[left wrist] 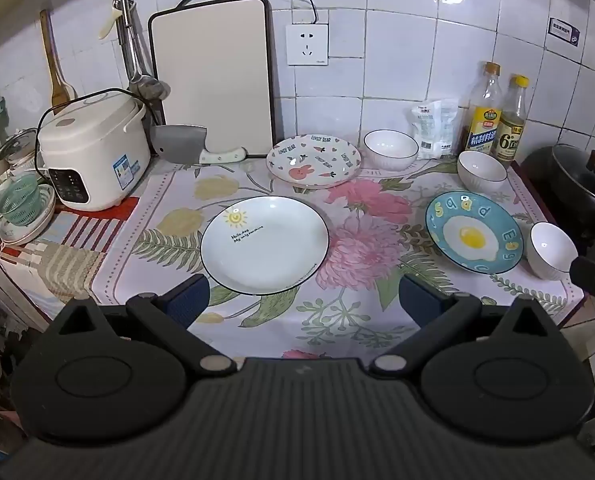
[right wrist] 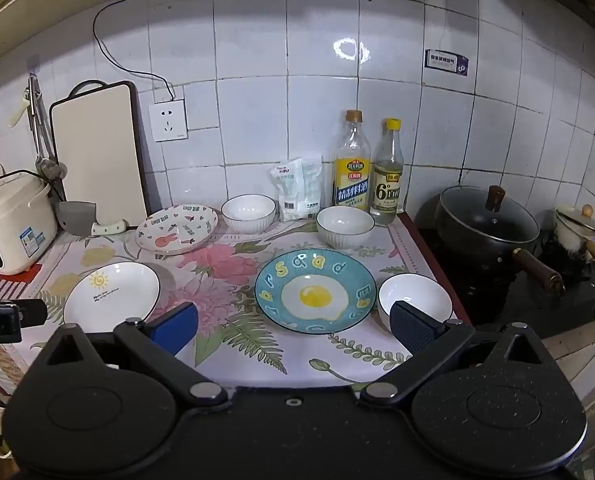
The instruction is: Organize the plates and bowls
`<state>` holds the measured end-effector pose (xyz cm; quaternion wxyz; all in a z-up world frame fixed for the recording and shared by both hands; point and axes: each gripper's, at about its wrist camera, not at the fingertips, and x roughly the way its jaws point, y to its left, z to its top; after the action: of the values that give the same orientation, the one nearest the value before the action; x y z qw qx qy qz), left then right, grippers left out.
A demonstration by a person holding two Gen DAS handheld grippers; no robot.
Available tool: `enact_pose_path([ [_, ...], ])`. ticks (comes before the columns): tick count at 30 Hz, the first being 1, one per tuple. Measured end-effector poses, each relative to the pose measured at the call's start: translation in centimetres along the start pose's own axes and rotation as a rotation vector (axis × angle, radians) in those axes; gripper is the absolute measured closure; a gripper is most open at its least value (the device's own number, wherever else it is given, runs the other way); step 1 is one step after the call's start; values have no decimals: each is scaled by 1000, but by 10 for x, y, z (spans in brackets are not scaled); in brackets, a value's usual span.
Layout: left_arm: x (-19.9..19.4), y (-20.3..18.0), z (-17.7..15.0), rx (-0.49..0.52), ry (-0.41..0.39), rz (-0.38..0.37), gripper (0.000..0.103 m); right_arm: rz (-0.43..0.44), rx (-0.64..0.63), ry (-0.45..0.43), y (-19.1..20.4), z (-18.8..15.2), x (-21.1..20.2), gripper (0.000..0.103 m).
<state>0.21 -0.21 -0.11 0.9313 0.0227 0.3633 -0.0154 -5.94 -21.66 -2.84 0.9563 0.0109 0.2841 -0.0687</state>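
Both tools are hanging above the near edge of the flowered cloth [left wrist: 337,320], and nothing is being held yet. The left gripper [left wrist: 303,300] is standing wide open and empty, aiming down at the white sun plate [left wrist: 264,244]. The right gripper [right wrist: 293,322] is wide open and empty too, with the blue egg plate [right wrist: 315,290] sitting just past its fingers.

The near bowl [right wrist: 415,296] is sitting just beside the egg plate, close to the right edge of the cloth. One blue finger [right wrist: 411,330] is covering part of that bowl in the right view, so I think a careless swing could be bumping it off the side toward the stove.

The plates are lying flat. A finger trying to get under a rim may be sliding the plate along instead, and the cloth may be bunching up.

Farther back, the bunny plate [left wrist: 313,160] and two more bowls [left wrist: 390,149] [left wrist: 482,170] are waiting near the wall. The two bottles [left wrist: 484,114] [left wrist: 511,120] are standing right behind one bowl, so a long reach could be knocking them over. The cleaver [left wrist: 185,145] is leaning near the bunny plate too.
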Motion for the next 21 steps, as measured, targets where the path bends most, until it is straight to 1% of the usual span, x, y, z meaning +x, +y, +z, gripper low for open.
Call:
enact_pose_path([
  [1, 1, -1, 0, 2, 3, -1, 0, -1, 1, 0, 1, -2, 0, 0],
  [2, -1, 3, -1, -19, -14, -9, 0, -3, 0, 0, 2, -4, 0, 0],
  [4, 0, 1, 0, -10, -11, 0, 0, -9, -3, 1, 4, -8, 1, 0],
  [5, -2, 3, 0, -11, -9, 4, 0, -10, -2, 1, 1, -1, -1, 0],
  [10, -2, 5, -3, -22, -6, 10, 0, -17, -6, -16, -1, 9, -8, 0],
  [13, -1, 6, -4, -20, -11, 33, 0, -11, -2, -14, -9, 19, -5, 0],
  [15, 1, 6, -3, -16, -4, 41, 0, -22, -18, -41, -1, 4, -6, 0],
  [21, 4, 5, -3, -15, 12, 38, 1, -46, -21, -5, -2, 2, 1, 0],
])
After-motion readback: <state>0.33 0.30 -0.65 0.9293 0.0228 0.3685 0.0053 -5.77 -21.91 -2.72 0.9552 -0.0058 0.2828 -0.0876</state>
